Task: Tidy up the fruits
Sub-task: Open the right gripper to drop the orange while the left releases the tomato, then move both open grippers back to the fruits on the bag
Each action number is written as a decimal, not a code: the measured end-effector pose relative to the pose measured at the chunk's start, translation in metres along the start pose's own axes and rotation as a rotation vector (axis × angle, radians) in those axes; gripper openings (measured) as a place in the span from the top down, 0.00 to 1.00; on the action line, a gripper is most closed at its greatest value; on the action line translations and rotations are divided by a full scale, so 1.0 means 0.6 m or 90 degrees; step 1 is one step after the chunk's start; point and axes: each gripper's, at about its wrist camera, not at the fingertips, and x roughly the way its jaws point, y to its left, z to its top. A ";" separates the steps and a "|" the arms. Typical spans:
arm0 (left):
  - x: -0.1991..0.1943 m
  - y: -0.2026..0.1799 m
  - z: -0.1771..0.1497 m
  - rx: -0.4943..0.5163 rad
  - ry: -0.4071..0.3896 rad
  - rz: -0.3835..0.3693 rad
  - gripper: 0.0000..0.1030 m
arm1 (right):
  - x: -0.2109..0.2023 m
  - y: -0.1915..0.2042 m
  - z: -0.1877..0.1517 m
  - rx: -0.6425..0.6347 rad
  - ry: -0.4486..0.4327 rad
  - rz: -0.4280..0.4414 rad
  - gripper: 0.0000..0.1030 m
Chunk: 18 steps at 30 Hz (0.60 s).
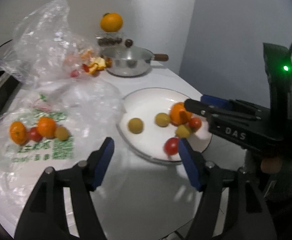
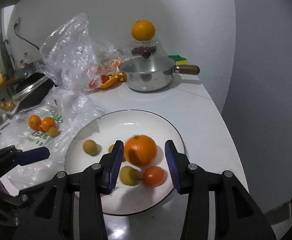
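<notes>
1. Nearest the lens, the left gripper (image 1: 146, 146) hangs with its blue pads spread apart and nothing between them, over the white counter (image 1: 146, 190) just off the near rim of the plate (image 1: 146, 100).
2. The right gripper (image 2: 144, 160) stands with its jaws apart above the plate; a tangerine (image 2: 141, 150) sits in the gap, and the pads do not visibly press on it.
3. On the plate lie the tangerine, a red tomato (image 2: 153, 176), another red tomato (image 1: 171, 146) at the near rim, and several small yellow-green fruits (image 2: 90, 147).
4. Left of the plate, two more tangerines (image 1: 46, 127), a tomato and a yellow-green fruit rest on a flat plastic bag (image 1: 46, 150) printed with green characters, too blurred to read.
5. White letters on the right gripper's body read "DAS".
6. Farther back stand a crumpled clear bag (image 2: 72, 60) with orange peel beside it, and a steel pan (image 2: 149, 78) with a wooden handle.
7. Behind the pan an orange (image 2: 143, 30) tops a clear container; a green and yellow sponge (image 2: 177, 59) lies by the grey wall (image 2: 185, 10).
8. At far left sit a dark frying pan (image 2: 32, 94) and a wall socket with a black cord.
</notes>
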 end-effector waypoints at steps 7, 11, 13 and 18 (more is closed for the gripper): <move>-0.064 0.050 -0.022 -0.022 -0.027 0.058 0.33 | -0.020 0.056 -0.007 -0.010 -0.017 0.032 0.56; -0.095 0.075 -0.037 -0.040 -0.041 0.084 0.32 | -0.028 0.092 -0.012 -0.022 -0.020 0.053 0.56; -0.109 0.090 -0.044 -0.046 -0.049 0.095 0.32 | -0.032 0.108 -0.012 -0.030 -0.022 0.060 0.56; -0.135 0.126 -0.061 -0.063 -0.058 0.113 0.32 | -0.035 0.150 -0.013 -0.048 -0.022 0.070 0.56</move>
